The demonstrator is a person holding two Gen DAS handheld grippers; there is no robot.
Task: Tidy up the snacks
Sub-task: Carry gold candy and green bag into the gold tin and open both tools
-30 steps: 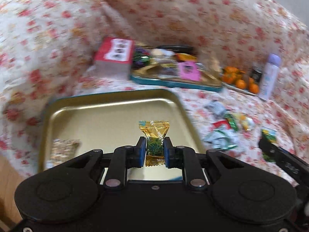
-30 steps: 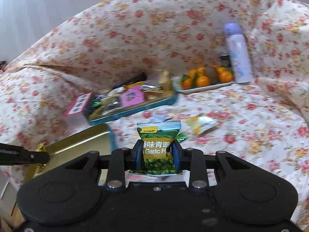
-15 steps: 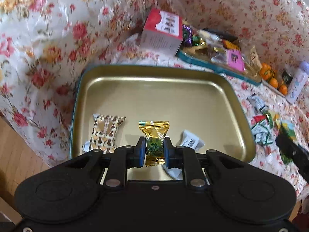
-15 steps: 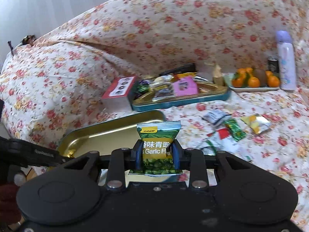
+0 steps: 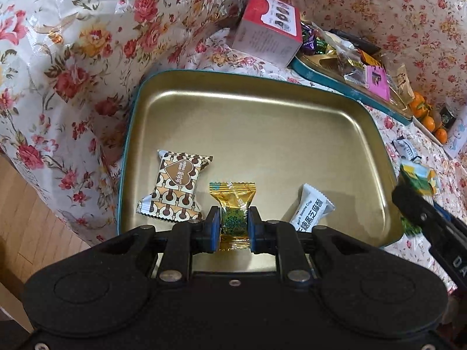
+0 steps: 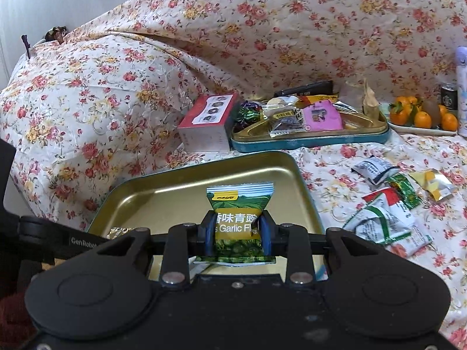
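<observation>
Your left tool [image 5: 233, 224] is clamped on a gold-and-green wrapped candy [image 5: 232, 212], held over the near edge of the gold tray [image 5: 262, 110]. In that tray, a brown-patterned snack packet [image 5: 174, 186] lies just left of the candy and a white sachet [image 5: 311, 210] just right of it; the far half of the tray floor is bare. Your right tool [image 6: 237, 230] is closed on a green garlic-pea packet [image 6: 238, 221], poised above the same tray's near right part, and the black body of the left tool [image 6: 58, 240] reaches in from the left. On the floral cloth [image 6: 146, 58] to the right of the tray, a loose heap of wrappers [image 6: 388, 204] lies scattered. Beyond the tray sits a red-topped box [image 6: 204, 122], touching a teal-sided tin [image 6: 309, 140] crowded with mixed sweets. Further right, a plate of oranges [image 6: 420, 116] stands beside a dark can [image 6: 448, 96] and a pale bottle [image 6: 461, 93].
</observation>
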